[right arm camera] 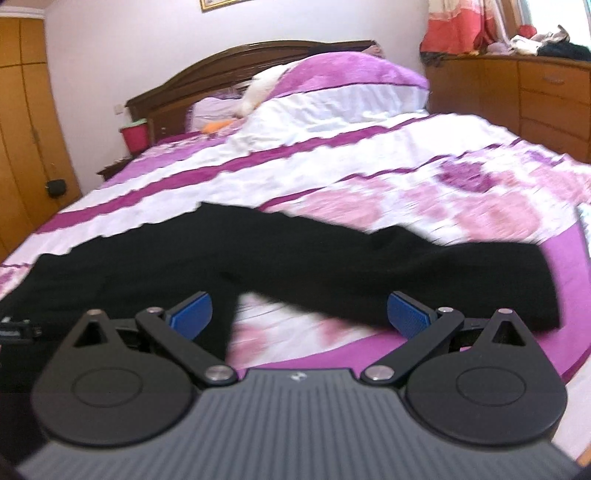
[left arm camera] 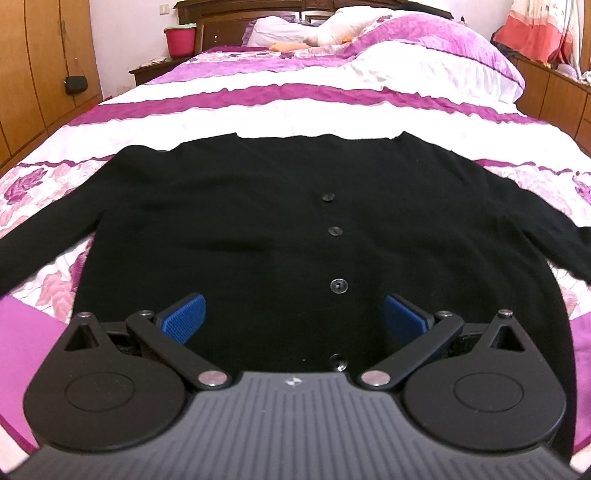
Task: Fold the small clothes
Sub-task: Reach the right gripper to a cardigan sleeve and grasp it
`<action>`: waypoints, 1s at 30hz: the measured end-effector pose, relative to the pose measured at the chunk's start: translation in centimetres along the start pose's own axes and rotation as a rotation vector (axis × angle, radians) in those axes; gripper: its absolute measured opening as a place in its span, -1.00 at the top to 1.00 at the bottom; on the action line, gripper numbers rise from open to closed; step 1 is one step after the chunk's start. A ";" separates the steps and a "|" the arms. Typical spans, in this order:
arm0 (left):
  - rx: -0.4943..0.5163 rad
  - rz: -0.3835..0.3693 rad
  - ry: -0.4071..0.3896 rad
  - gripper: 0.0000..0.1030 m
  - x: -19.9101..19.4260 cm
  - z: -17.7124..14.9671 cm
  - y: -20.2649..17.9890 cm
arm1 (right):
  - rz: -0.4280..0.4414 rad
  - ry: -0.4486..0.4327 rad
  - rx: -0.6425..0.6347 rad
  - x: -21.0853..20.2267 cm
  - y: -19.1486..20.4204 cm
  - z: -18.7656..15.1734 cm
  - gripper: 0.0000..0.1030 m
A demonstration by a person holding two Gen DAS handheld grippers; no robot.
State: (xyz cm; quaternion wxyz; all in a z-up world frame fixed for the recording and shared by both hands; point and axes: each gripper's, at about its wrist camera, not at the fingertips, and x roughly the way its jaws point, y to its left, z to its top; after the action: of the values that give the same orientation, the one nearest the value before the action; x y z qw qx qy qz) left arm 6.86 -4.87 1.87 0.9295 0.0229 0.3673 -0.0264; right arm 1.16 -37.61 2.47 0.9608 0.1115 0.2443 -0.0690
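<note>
Left wrist: left tool (left arm camera: 291,317) wide, empty.

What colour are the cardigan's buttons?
Black, matching the cardigan; the buttons show best in the left wrist view.

A bed (left arm camera: 295,107) with a purple-and-white floral cover and dark wooden headboard (right arm camera: 229,66) stands against a pale wall (right arm camera: 147,44). Wooden wardrobes (left arm camera: 40,74) flank its left side, a wooden dresser (right arm camera: 517,96) its right, beneath an orange-red curtain (right arm camera: 458,26).
</note>
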 end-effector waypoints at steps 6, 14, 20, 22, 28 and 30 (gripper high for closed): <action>0.014 0.020 0.043 -1.00 2.1 -0.2 -1.4 | -0.058 0.016 0.095 0.1 -6.6 2.0 -1.00; 0.015 0.025 0.089 -1.00 4.0 -1.1 -2.1 | -0.166 0.041 0.073 1.9 -12.6 2.0 -1.00; 0.036 0.038 0.093 -1.00 4.5 -1.5 -2.4 | -0.160 0.127 0.141 5.2 -14.9 0.6 -1.00; 0.046 0.039 0.098 -1.00 4.8 -1.6 -2.5 | -0.151 0.141 0.165 6.1 -15.1 0.0 -1.00; 0.036 0.032 0.117 -1.00 5.3 -1.6 -2.3 | -0.157 0.148 0.215 6.5 -15.0 -0.4 -1.00; 0.042 0.035 0.112 -1.00 5.3 -1.7 -2.3 | -0.154 0.147 0.205 6.3 -14.5 -0.1 -0.89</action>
State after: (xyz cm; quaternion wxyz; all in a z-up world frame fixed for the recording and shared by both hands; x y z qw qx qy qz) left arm 9.43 -7.28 -3.04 0.9070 0.0503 0.4177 -0.0166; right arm 3.85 -52.07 -3.31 0.9158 0.1950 0.3133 -0.1587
